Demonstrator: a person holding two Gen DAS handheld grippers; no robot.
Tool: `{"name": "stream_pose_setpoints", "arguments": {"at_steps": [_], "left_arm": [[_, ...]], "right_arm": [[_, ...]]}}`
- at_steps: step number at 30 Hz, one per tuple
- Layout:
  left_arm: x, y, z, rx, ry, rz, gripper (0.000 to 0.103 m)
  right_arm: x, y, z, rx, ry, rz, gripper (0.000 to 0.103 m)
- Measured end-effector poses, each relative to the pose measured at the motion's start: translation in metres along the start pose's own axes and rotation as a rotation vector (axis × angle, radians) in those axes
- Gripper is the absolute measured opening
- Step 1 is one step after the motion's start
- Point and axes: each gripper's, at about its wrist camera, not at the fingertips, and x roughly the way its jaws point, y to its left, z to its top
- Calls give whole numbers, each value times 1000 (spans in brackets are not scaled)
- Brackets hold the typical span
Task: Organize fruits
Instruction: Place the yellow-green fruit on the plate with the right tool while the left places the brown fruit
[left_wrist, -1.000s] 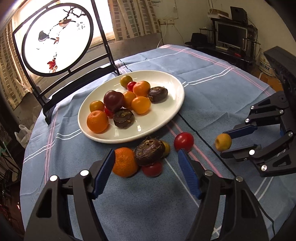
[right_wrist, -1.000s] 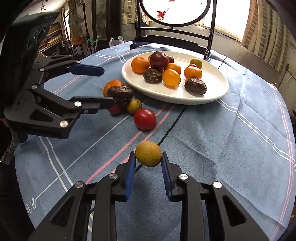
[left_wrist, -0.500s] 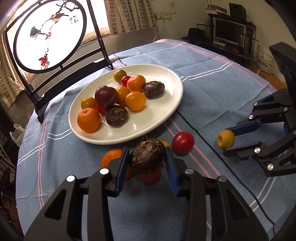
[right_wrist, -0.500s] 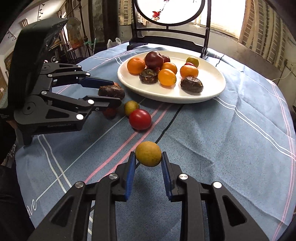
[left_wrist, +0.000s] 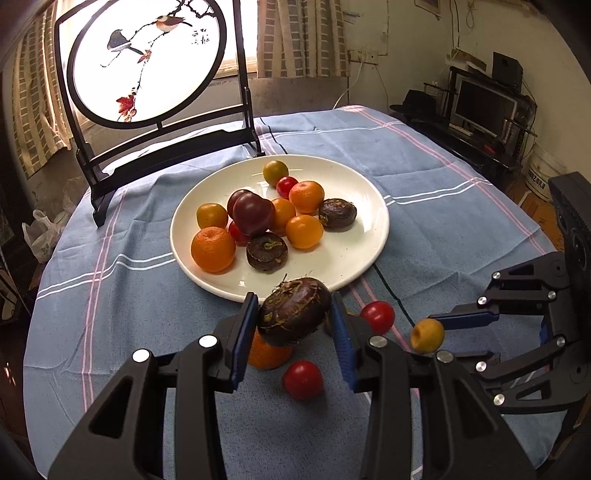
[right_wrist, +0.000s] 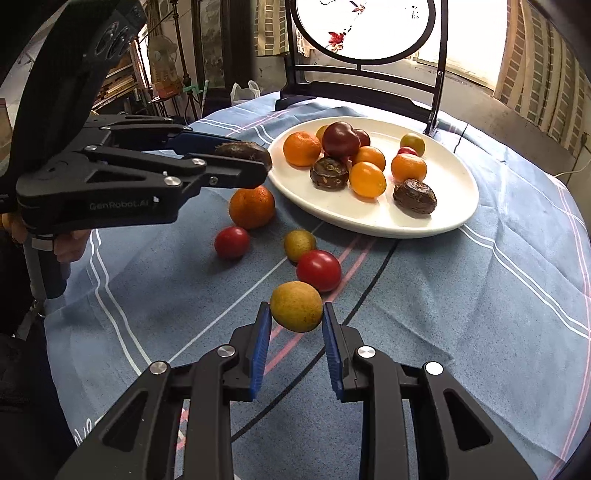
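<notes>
My left gripper (left_wrist: 293, 323) is shut on a dark brown water chestnut (left_wrist: 294, 311) and holds it above the cloth, just before the near rim of the white plate (left_wrist: 369, 206); it also shows in the right wrist view (right_wrist: 242, 151). My right gripper (right_wrist: 295, 325) is shut on a small yellow fruit (right_wrist: 296, 311), held above the table to the right; the left wrist view shows that fruit (left_wrist: 427, 335) too. The plate (right_wrist: 454, 184) holds several oranges, tomatoes, a dark plum and two water chestnuts. On the cloth lie an orange (right_wrist: 252, 206), two red tomatoes (right_wrist: 318, 270) (right_wrist: 232, 242) and a yellow-green fruit (right_wrist: 299, 244).
A round painted screen on a black stand (left_wrist: 147, 62) stands behind the plate. The table is round with a blue striped cloth (left_wrist: 424, 155); its edge drops off at the right and front. A desk with a monitor (left_wrist: 484, 107) is beyond.
My left gripper has closed on the water chestnut and lifted it off the fruit pile toward the plate. The right gripper keeps holding the yellow fruit, nearly still.
</notes>
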Motion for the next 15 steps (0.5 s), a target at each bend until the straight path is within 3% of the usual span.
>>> {"name": "stream_pose_setpoints", "arguments": {"at_steps": [9,15], "left_arm": [[3,6,14,-20,-12,25,38],[11,23,41,-69,-35,103,38]], "right_arm": [[2,-2,16,-2,-13,-1,28],[-4,-13,46,-6,-66,-38,28]]}}
